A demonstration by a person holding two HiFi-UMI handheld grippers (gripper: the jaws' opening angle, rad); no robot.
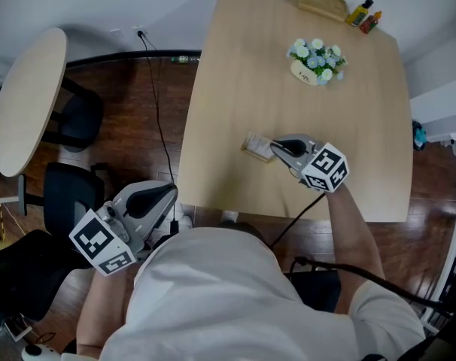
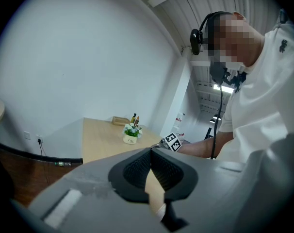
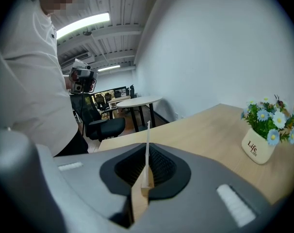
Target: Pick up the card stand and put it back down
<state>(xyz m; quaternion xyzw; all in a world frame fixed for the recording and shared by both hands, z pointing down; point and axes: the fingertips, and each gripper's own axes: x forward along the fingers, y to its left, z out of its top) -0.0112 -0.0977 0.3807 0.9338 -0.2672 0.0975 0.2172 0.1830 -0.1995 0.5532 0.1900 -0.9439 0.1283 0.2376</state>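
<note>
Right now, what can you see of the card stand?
The card stand is a small light wooden block with a thin pale card rising upright from it, seen edge-on. The right gripper has its jaws shut on it, over the near part of the table. Whether its base touches the tabletop cannot be told.

Bright, even room light. A ceiling strip lamp [image 3: 84, 25] glares at eleven o'clock in the right gripper view. Both gripper views bulge, corners black, the nearest parts blurred; shadows are soft.
</note>
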